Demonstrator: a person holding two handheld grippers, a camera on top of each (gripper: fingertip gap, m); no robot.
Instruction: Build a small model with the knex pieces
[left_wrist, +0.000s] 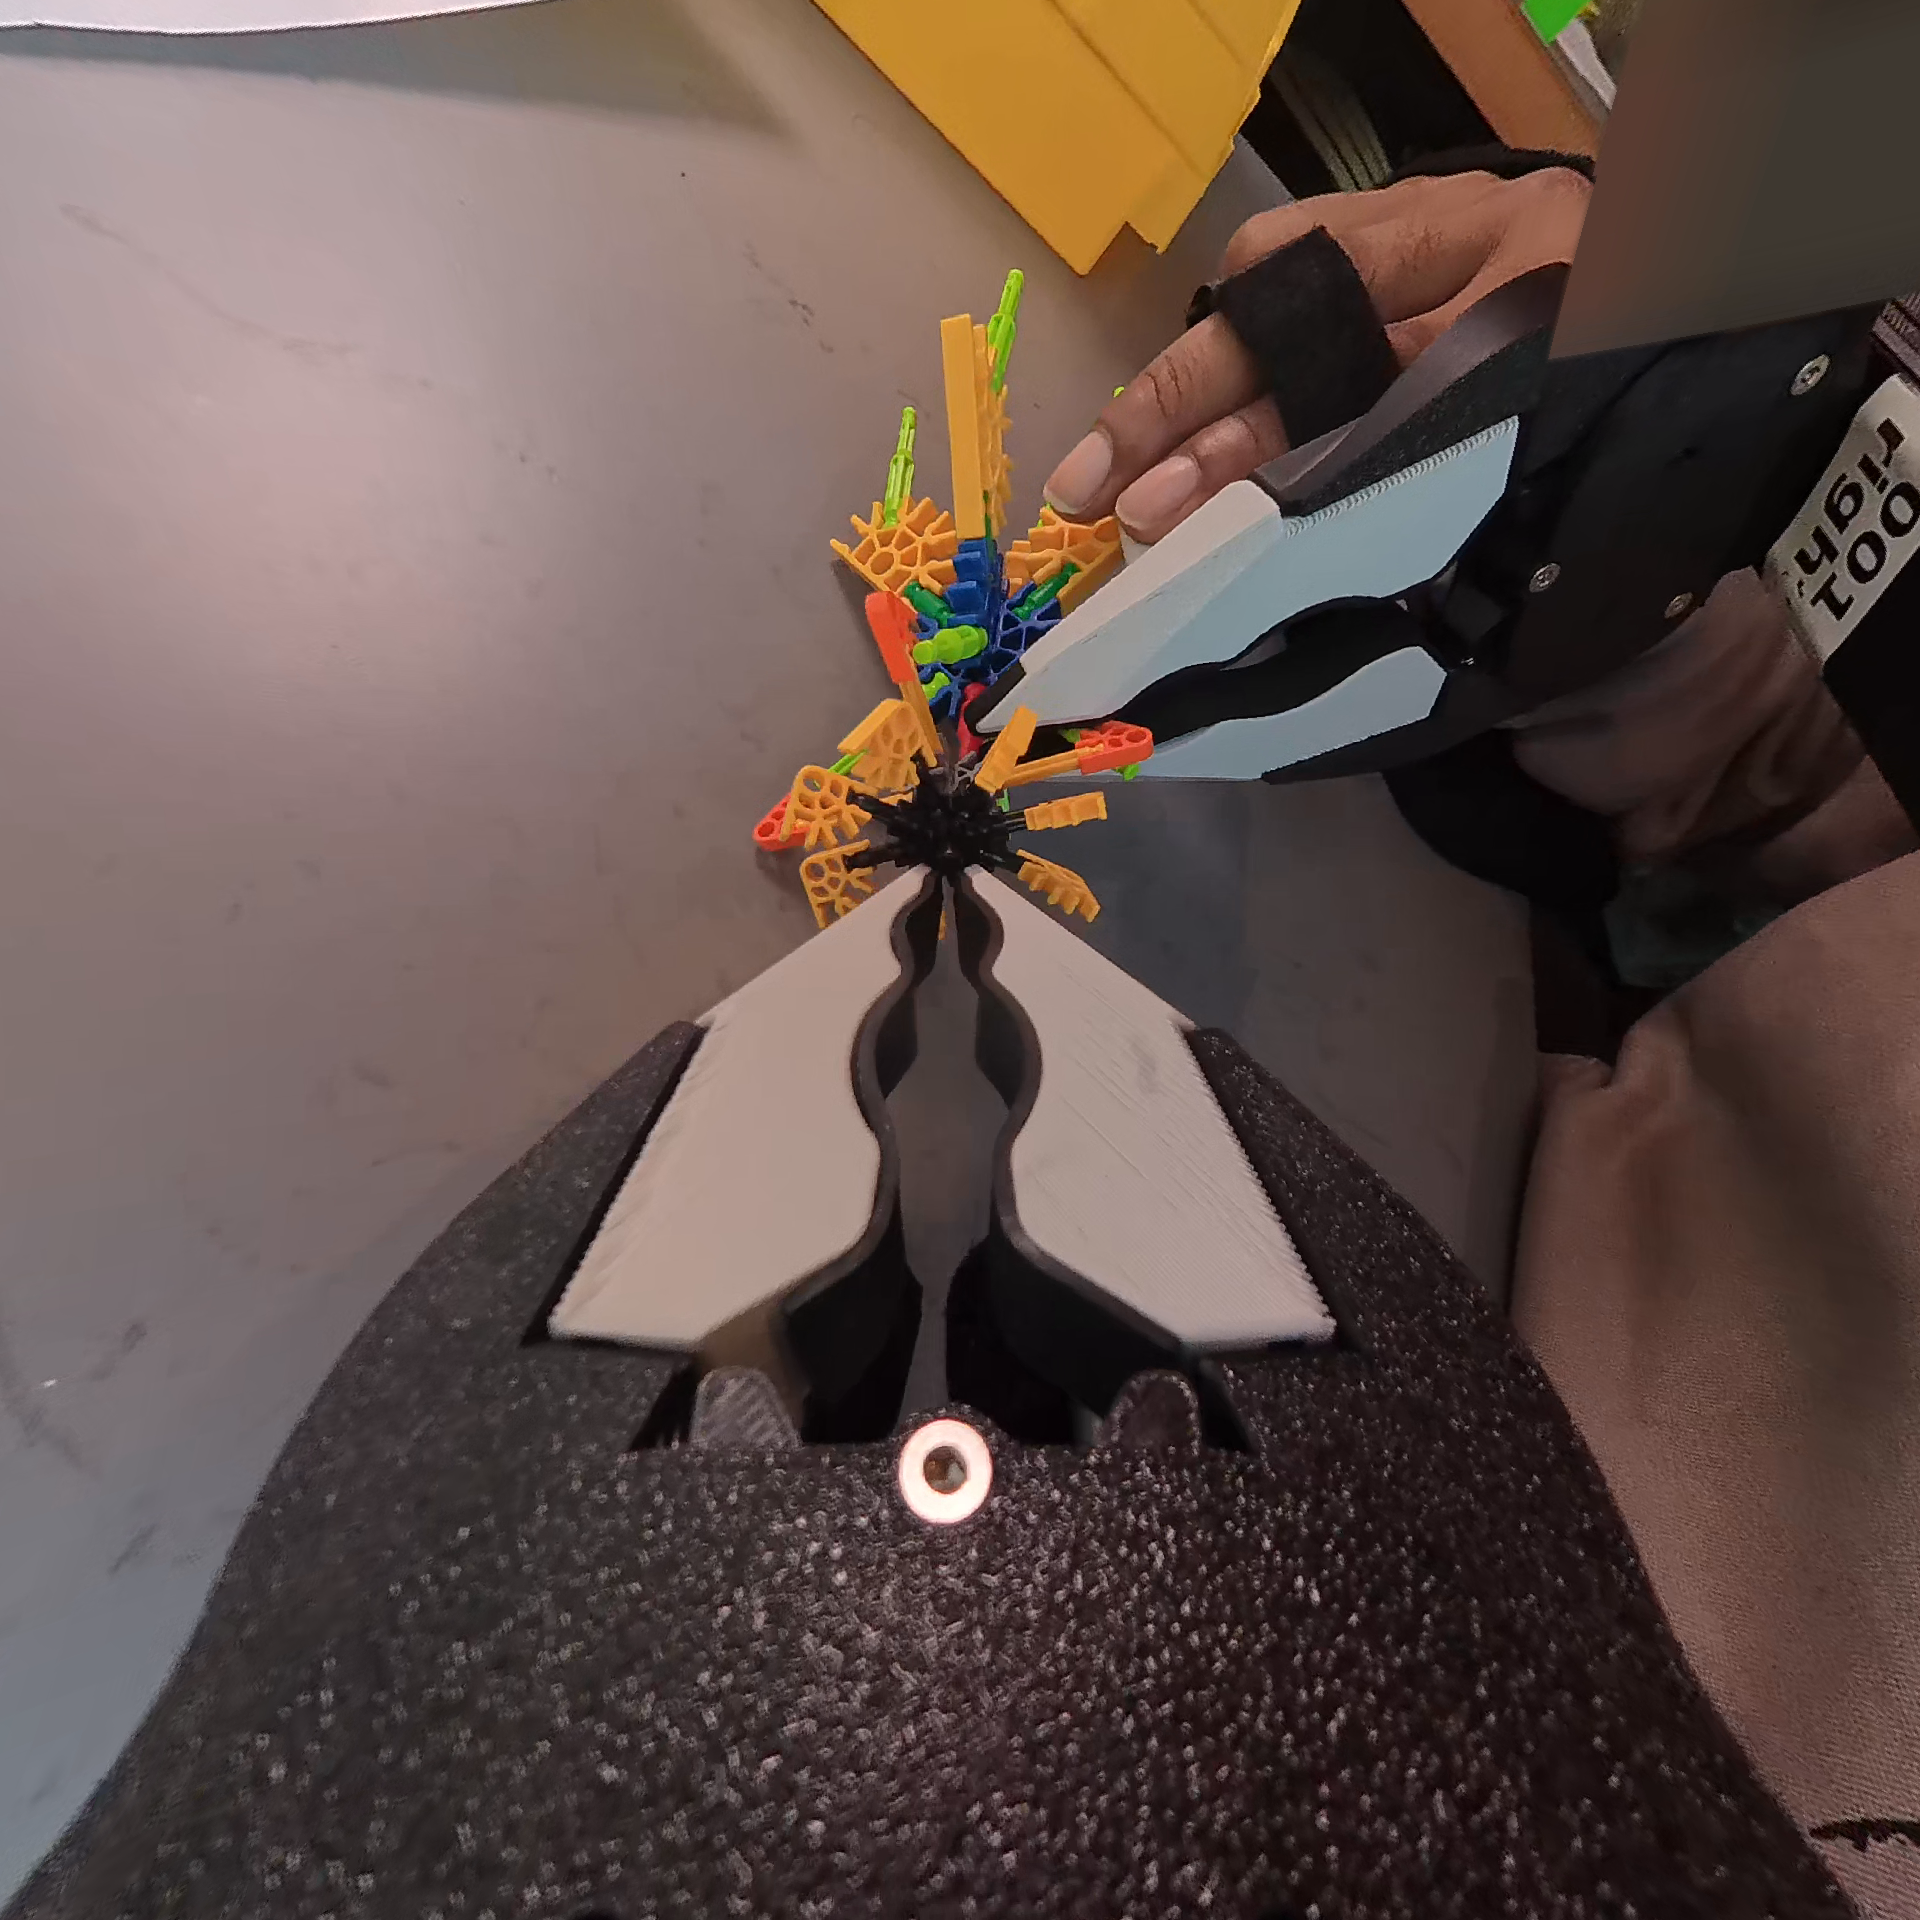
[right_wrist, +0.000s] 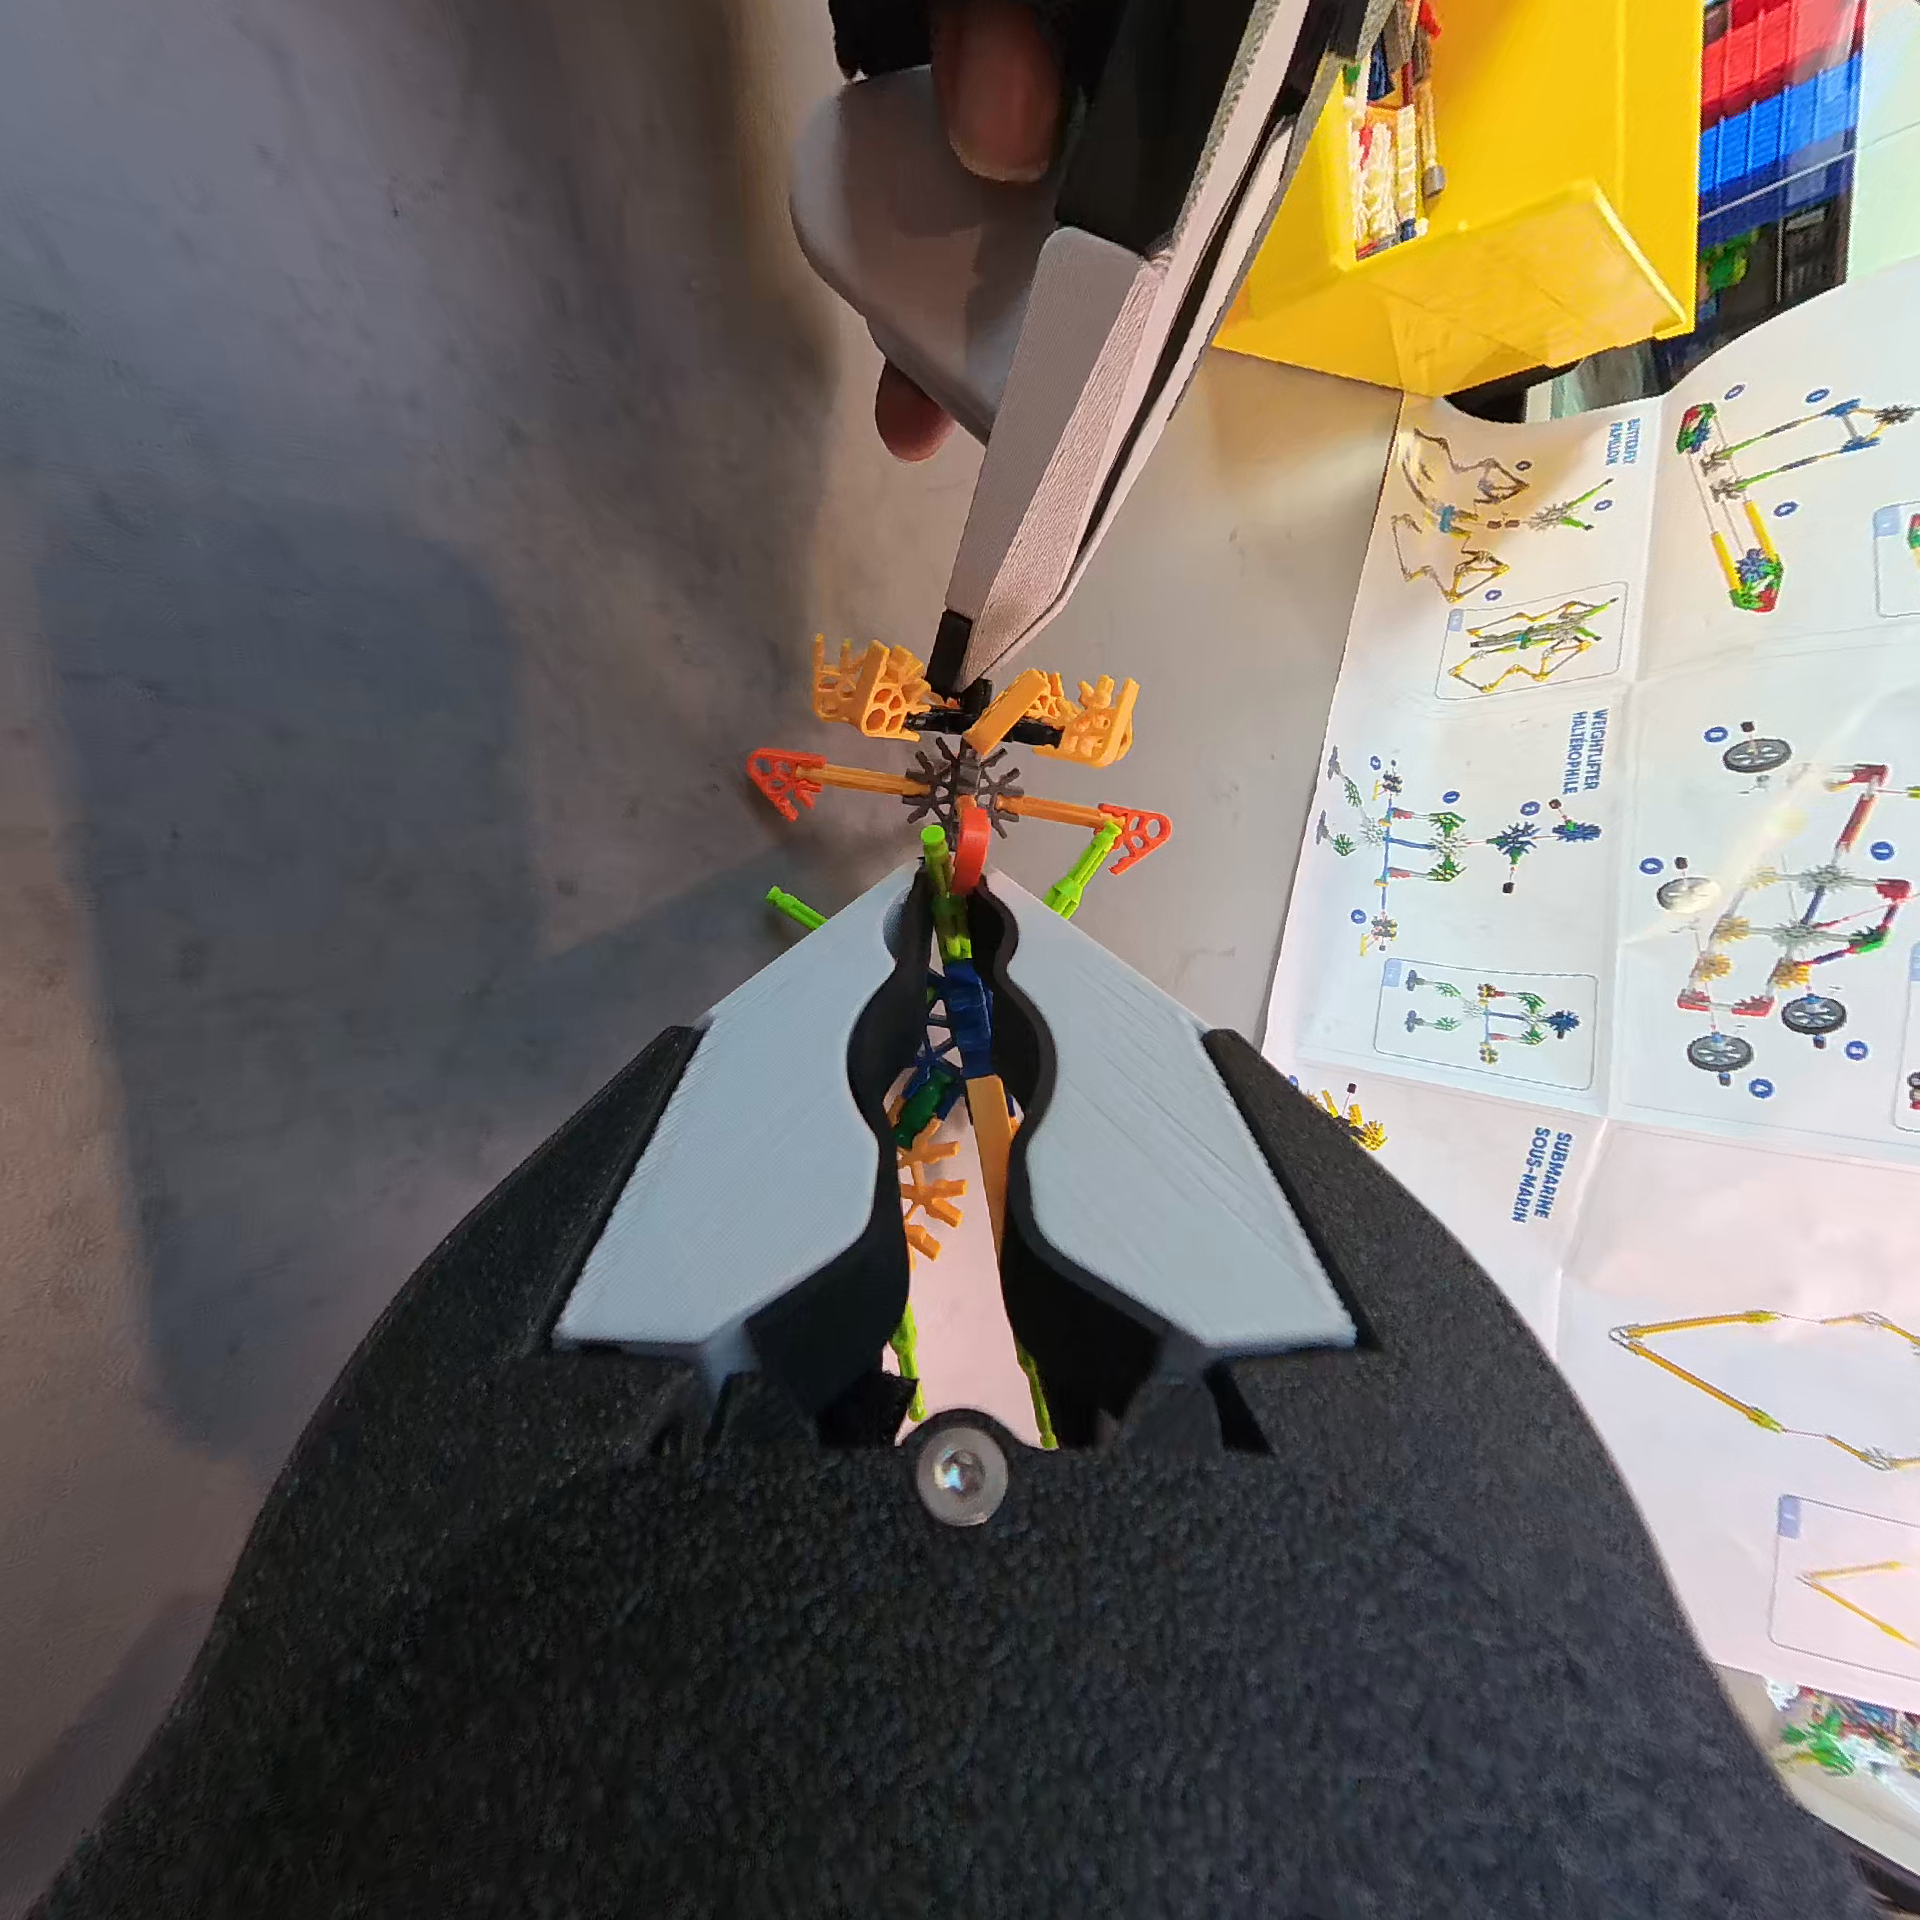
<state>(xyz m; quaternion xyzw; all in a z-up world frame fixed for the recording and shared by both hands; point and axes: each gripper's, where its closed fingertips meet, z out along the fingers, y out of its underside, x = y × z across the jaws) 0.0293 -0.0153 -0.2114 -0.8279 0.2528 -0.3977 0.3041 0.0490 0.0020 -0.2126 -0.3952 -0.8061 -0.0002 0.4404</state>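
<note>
Right hand-held gripper (right_wrist: 954, 883) clamps the colourful rod-and-connector toy (right_wrist: 961, 790); just ahead, the left hand-held gripper (right_wrist: 961, 681) pinches its far end. Instruction sheet (right_wrist: 1621, 935) lies right, on the desk (right_wrist: 312, 623).

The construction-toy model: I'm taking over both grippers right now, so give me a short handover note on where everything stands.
Left gripper: shut on the black spiky connector at one end of the construction-toy model.
Right gripper: shut on the model's middle, its blue and green pieces between the fingers.
The model is held over the grey table.
Instruction sheet and yellow bin lie to the right.
Done and left: cannot tell.
</note>
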